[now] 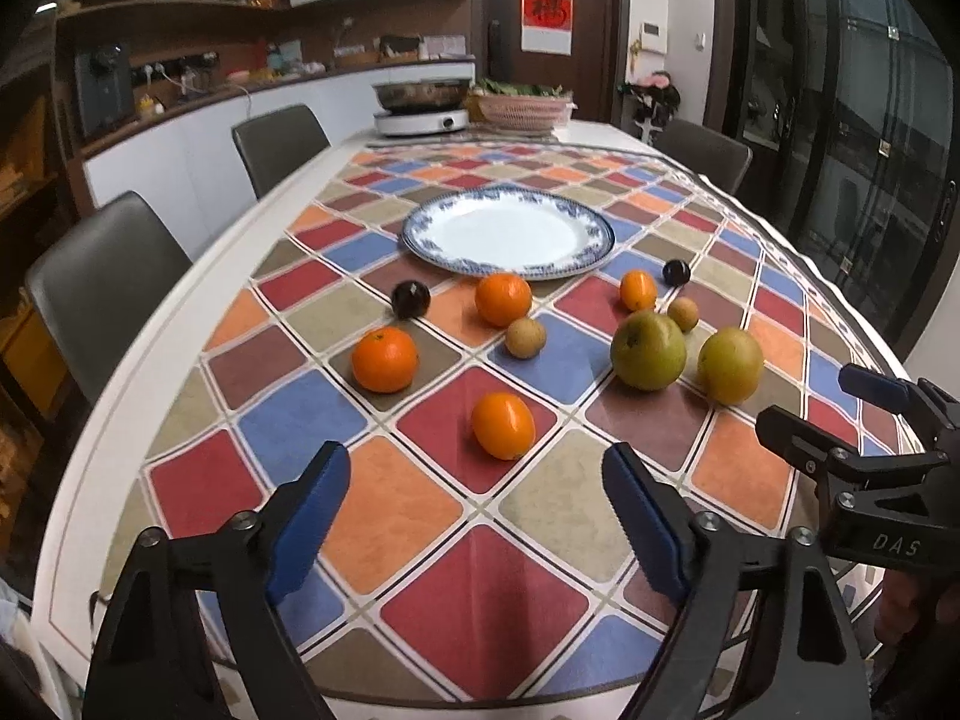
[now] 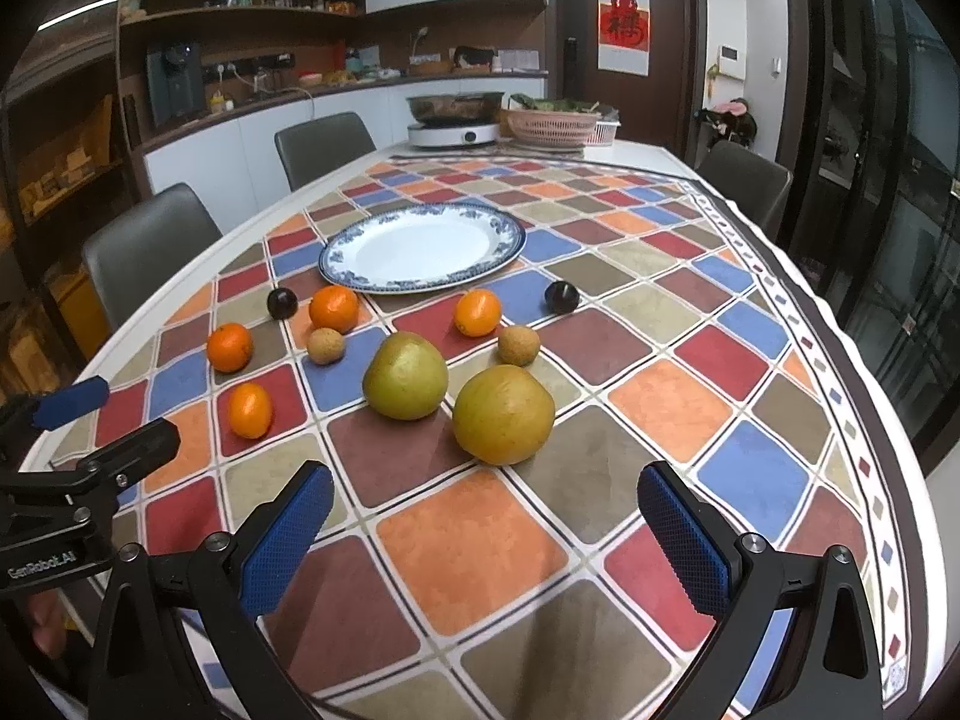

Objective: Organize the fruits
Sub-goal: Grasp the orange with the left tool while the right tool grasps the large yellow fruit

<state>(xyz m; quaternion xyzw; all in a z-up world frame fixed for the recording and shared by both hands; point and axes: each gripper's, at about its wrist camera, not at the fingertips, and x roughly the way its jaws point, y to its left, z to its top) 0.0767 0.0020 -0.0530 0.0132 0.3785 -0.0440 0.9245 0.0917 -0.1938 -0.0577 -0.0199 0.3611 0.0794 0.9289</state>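
A blue-rimmed white plate (image 1: pixel 600 243) (image 2: pixel 510 240) lies empty on the checked tablecloth. In front of it lie several loose fruits: oranges, the nearest (image 1: pixel 503 425) (image 2: pixel 249 410); two green-yellow pears (image 1: pixel 648 349) (image 2: pixel 503 415); two small tan fruits (image 1: pixel 525 337); two dark plums (image 1: pixel 411 299) (image 2: pixel 561 297). My left gripper (image 1: pixel 477 480) is open and empty, just short of the nearest orange. My right gripper (image 2: pixel 485 495) is open and empty, just short of the nearer pear. Each gripper shows at the edge of the other's view.
An induction cooker with a pan (image 1: pixel 421 105) and a pink basket of greens (image 2: pixel 555 123) stand at the table's far end. Grey chairs (image 1: pixel 102 282) (image 2: pixel 744 180) line both sides. The table edge runs close on the right.
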